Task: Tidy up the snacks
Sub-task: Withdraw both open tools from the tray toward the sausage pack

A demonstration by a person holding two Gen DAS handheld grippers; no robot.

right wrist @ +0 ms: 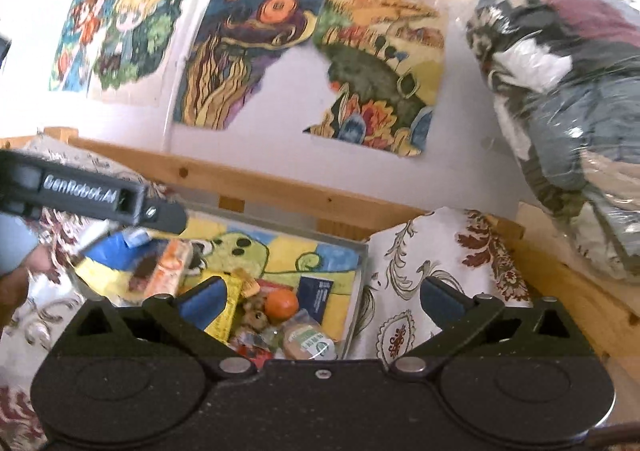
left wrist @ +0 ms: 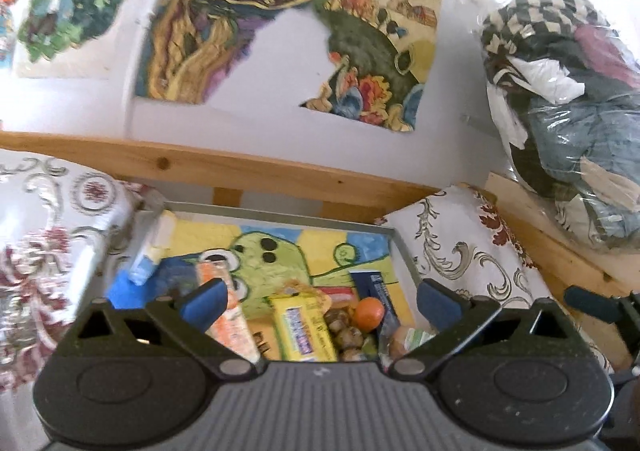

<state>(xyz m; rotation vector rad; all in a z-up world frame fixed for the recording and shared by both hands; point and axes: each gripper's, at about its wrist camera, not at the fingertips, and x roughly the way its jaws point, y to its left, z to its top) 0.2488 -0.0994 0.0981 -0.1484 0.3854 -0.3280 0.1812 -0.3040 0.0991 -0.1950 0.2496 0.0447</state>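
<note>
Two grippers, left [left wrist: 320, 303] and right [right wrist: 322, 301], hover with jaws spread wide and empty over a grey tray [left wrist: 280, 213]. Snacks crowd its near edge: a yellow bar [left wrist: 302, 331], an orange [left wrist: 369, 313], nuts [left wrist: 346, 335] and a wrapped bun [right wrist: 308, 341], all partly hidden behind the gripper bodies; labels blurred.

A grey-rimmed tray [left wrist: 280, 216] with a painted green-and-yellow floor holds the snacks: a yellow packet [left wrist: 305, 331] lying flat, an orange fruit [left wrist: 369, 313] beside brown nuts [left wrist: 345, 331], and a dark blue box [right wrist: 315, 296] near the right wall.
</note>
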